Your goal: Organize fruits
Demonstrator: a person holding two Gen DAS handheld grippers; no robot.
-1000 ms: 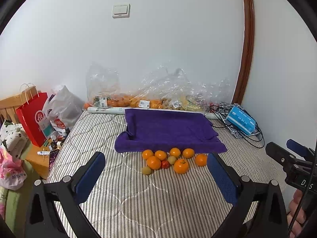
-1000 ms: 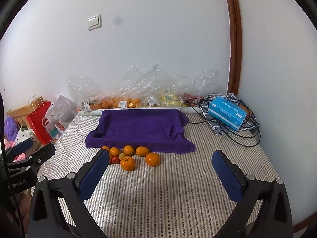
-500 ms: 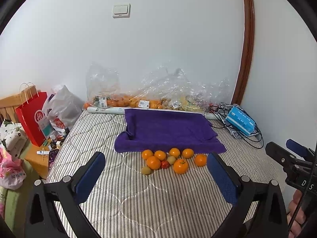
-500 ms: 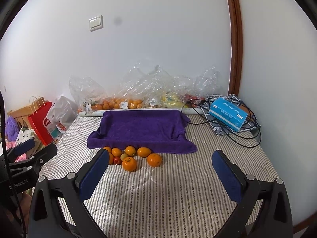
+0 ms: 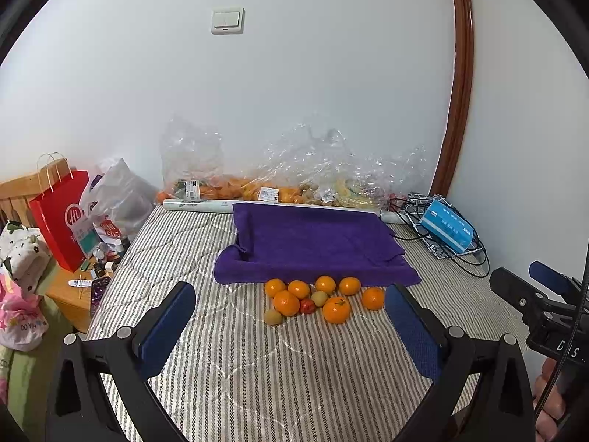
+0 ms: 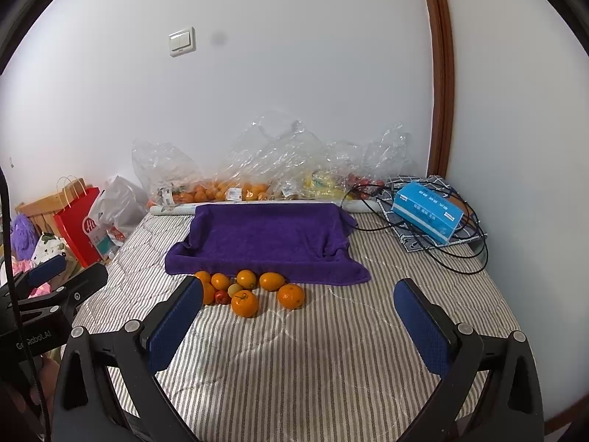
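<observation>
Several oranges (image 5: pixel 286 302) lie in a loose cluster on the striped mattress (image 5: pixel 235 368), just in front of a purple towel (image 5: pixel 313 243). Among them are a small red fruit (image 5: pixel 307 305) and two greenish ones (image 5: pixel 273 316). My left gripper (image 5: pixel 290 291) is open and held short of the cluster, with nothing between its blue pads. My right gripper (image 6: pixel 299 283) is also open and empty, facing the same oranges (image 6: pixel 244 304) and towel (image 6: pixel 265 239). Each gripper shows at the edge of the other's view: the right gripper (image 5: pixel 533 294), the left gripper (image 6: pixel 55 283).
Clear plastic bags of fruit (image 5: pixel 294 180) and a white roll (image 5: pixel 198 205) line the wall behind the towel. A blue box (image 6: pixel 427 211) sits on black cables (image 6: pixel 460 254) at the right. A red paper bag (image 5: pixel 60 217) and a cluttered bedside table (image 5: pixel 70 294) stand left.
The right wrist view has drifted slightly, so the fruit sits a little further right and lower in it. The left gripper has hardly moved. Both stay open.
</observation>
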